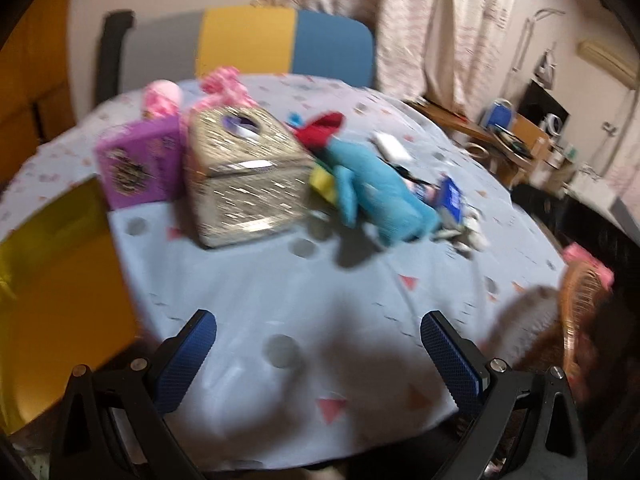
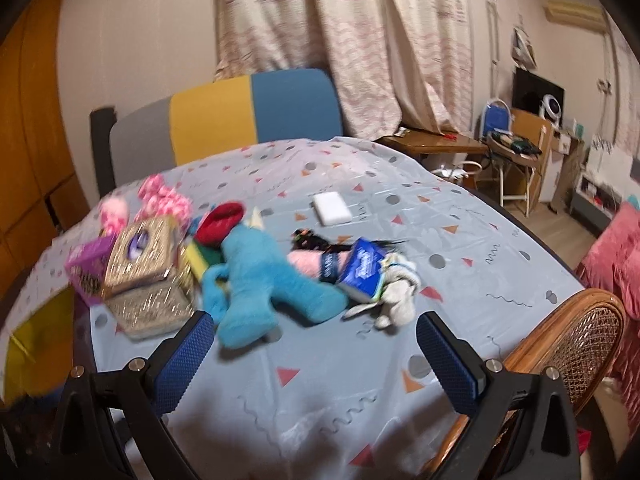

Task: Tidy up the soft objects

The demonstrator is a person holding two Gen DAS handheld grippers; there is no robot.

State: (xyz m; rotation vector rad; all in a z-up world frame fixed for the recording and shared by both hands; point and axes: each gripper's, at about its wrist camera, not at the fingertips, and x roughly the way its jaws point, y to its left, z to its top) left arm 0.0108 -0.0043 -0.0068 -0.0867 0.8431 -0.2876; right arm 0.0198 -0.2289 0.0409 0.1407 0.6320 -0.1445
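While both grippers, left point(image 1: 318, 330) and right point(image 2: 316, 332), hover empty with jaws spread wide above the table point(image 2: 460, 248), a fuzzy blue plush point(image 2: 260, 280) sprawls mid-table beside a glittery box point(image 2: 146, 272).

Tablecloth point(image 2: 460, 216) pale blue, grey dots, pink/orange triangles. Plush toy point(image 2: 264, 280) turquoise. Tissue box point(image 1: 244, 184) glittery gold. Box point(image 1: 138, 162) purple. Sponge point(image 2: 332, 208) white. Chair back point(image 2: 256, 112) grey, yellow, blue. Gripper pads point(image 2: 182, 362) blue, textured.
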